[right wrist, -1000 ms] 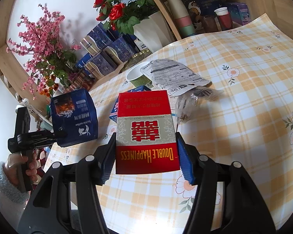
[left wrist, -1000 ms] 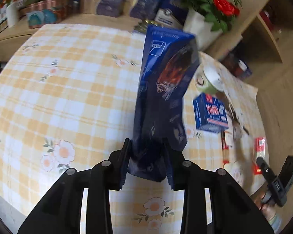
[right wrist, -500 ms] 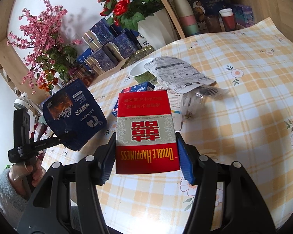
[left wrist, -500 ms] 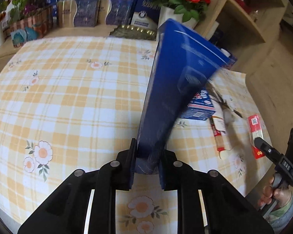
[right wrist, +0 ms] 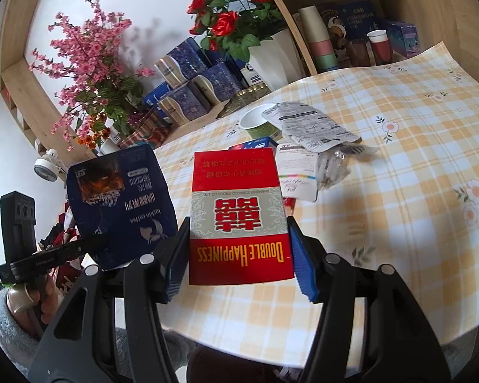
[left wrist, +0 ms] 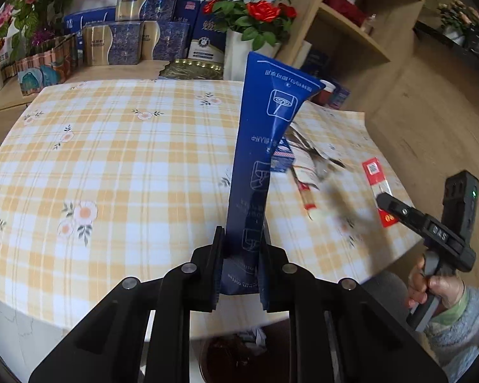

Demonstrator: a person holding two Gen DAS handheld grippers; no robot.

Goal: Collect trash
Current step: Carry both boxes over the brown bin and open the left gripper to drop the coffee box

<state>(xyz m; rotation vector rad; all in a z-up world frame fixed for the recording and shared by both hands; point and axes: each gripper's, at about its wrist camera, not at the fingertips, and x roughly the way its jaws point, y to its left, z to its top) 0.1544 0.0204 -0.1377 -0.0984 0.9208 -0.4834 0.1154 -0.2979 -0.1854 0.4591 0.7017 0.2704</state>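
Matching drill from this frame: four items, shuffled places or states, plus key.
1. blue coffee pouch
2. red cigarette pack
3. green paper cup
4. bin

a. on the table, under a grey wrapper's edge
b. in the right gripper
c. below the table edge
d. in the left gripper

Pairs: 1-d, 2-b, 3-a, 4-c

Left gripper (left wrist: 239, 268) squeezed tighter on blue coffee bag (left wrist: 265, 146); bag flattened between pads, now narrow and edge-on. Bag lifted off checked tablecloth (left wrist: 118, 159), carried back to tablecloth's near edge, above dark bin (left wrist: 239, 357) below that edge. Bag tilted further over. Right gripper (right wrist: 238, 252) with red cigarette pack (right wrist: 238, 214) drew back slightly toward same edge.
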